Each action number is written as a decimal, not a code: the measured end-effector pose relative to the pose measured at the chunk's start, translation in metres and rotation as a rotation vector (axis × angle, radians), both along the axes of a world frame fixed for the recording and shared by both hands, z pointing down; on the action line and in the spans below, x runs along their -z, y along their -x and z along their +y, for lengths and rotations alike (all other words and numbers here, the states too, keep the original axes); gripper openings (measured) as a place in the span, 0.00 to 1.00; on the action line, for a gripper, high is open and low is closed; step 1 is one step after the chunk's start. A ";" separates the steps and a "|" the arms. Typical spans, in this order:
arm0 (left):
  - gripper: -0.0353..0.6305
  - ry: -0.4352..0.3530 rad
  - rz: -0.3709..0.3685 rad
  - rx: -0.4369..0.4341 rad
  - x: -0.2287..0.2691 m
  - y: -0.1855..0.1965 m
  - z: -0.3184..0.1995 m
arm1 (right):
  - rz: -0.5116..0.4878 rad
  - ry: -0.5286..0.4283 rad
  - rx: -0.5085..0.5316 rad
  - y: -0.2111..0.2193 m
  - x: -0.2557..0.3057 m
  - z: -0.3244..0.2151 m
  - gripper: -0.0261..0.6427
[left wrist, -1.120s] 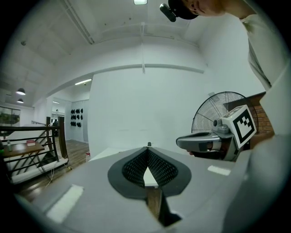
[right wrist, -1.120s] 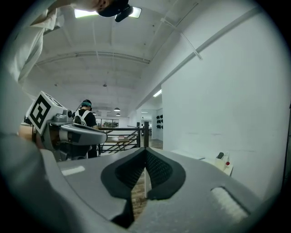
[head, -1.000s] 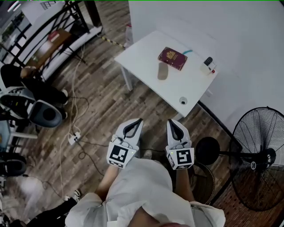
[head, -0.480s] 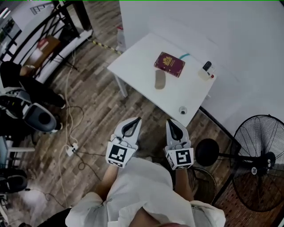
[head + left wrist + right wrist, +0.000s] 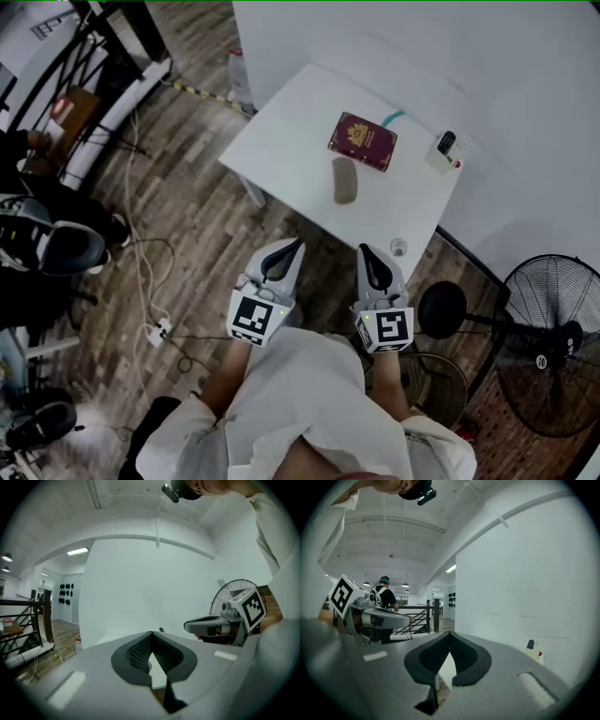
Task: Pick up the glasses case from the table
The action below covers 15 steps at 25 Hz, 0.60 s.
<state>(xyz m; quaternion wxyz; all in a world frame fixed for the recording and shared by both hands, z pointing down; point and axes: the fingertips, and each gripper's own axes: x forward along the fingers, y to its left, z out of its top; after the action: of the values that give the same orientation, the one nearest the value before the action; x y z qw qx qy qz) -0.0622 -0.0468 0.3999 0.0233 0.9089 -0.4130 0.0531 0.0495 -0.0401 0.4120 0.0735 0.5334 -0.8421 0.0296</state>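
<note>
The glasses case [image 5: 345,180], a grey-brown oval, lies on the white table [image 5: 291,150] just in front of a maroon booklet [image 5: 363,142]. My left gripper [image 5: 297,242] and right gripper [image 5: 364,248] are held side by side over the floor, short of the table's near edge, both pointing toward it. Each is shut with nothing between its jaws. In the left gripper view the left gripper [image 5: 151,633] has its tips meeting, with the right gripper [image 5: 211,626] beside it. The right gripper view shows the right gripper [image 5: 450,633] shut too. Neither gripper view shows the case.
A small white box with a dark remote [image 5: 444,148] sits at the table's far right, and a small round object [image 5: 398,247] near its front corner. A standing fan [image 5: 551,342] and a black round base [image 5: 441,308] are to the right. Cables [image 5: 155,328] and chairs [image 5: 56,246] are to the left.
Both grippers have come forward toward the table, and its near corner now lies closer to their tips. Both stay shut and empty.
</note>
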 end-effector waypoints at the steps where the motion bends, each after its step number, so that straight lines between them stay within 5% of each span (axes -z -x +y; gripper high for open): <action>1: 0.08 0.006 0.002 -0.011 -0.002 0.003 -0.008 | 0.005 0.004 -0.011 0.003 -0.001 -0.007 0.04; 15: 0.08 0.052 0.013 -0.101 -0.030 0.025 -0.094 | 0.076 0.059 -0.122 0.024 -0.024 -0.078 0.05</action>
<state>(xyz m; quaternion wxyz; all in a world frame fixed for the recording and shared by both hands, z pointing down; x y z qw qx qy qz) -0.0872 -0.1413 0.4303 0.0470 0.9279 -0.3651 0.0590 0.0258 -0.1178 0.4362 0.1191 0.5821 -0.8034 0.0387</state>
